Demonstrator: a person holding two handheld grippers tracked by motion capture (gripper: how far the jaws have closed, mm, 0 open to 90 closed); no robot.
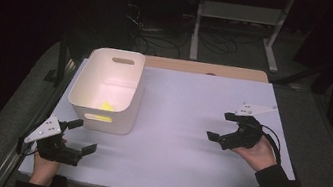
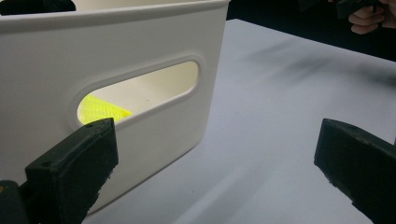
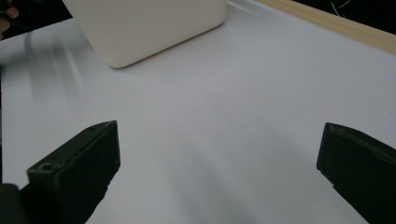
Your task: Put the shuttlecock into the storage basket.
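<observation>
A white plastic bin [image 1: 124, 109] with handle slots stands on the left half of the table. A yellow object [image 1: 107, 106] lies on its floor, also seen as a yellow object [image 2: 99, 110] through the bin's [image 2: 116, 42] handle slot in the left gripper view. My left gripper [image 1: 81, 137] sits near the table's front left corner, just in front of the bin, open and holding nothing. My right gripper [image 1: 220, 126] hovers over the right side of the table, open and holding nothing, pointing toward the bin [image 3: 149, 23].
The white tabletop [image 1: 176, 145] stretches between the two grippers. A wooden strip [image 1: 209, 69] runs along its far edge. Beyond the table are a dark floor, cables and a white frame leg [image 1: 197, 32].
</observation>
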